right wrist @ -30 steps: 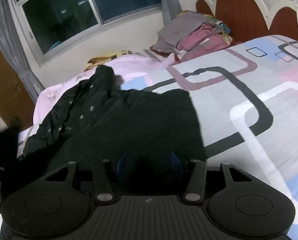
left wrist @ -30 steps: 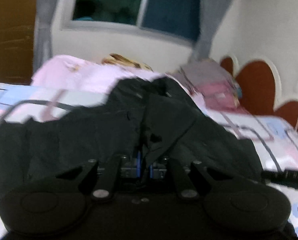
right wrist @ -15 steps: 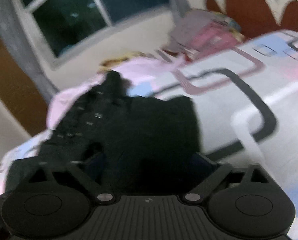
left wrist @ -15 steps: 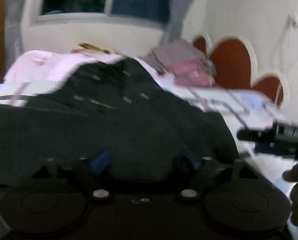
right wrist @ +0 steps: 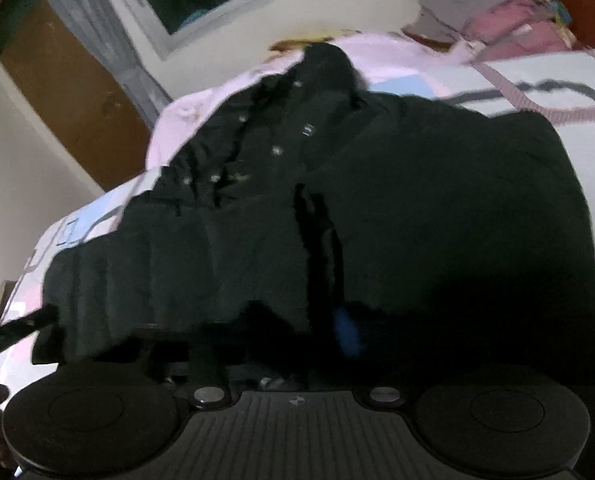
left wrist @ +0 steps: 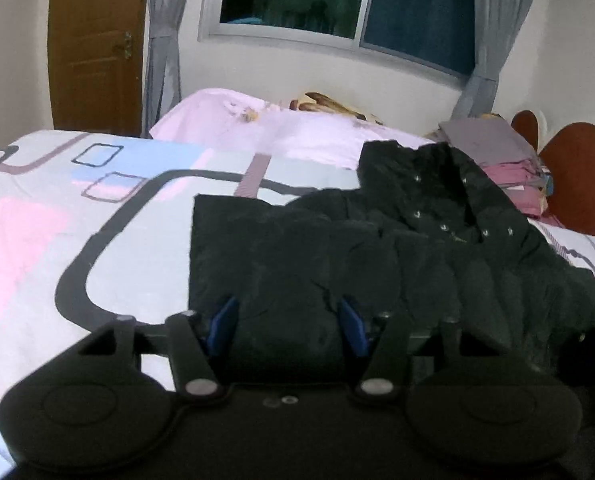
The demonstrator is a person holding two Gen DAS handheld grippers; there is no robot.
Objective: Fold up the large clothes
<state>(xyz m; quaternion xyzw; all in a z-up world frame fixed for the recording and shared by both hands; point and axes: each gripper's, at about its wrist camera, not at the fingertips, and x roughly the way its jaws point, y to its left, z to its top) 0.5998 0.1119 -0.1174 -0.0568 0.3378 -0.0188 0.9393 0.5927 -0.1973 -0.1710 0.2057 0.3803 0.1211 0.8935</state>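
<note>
The left gripper has its jaws apart over the near edge of the black jacket, having just been closing a little; the fabric lies between the blue pads, untouched by them. The right gripper has just been closing its jaws; only one blue pad shows, the other lost in dark blurred cloth, so whether it pinches a fold I cannot tell. The jacket sprawls across the patterned bed, its snaps toward a pile of folded clothes, partly cut off.
</note>
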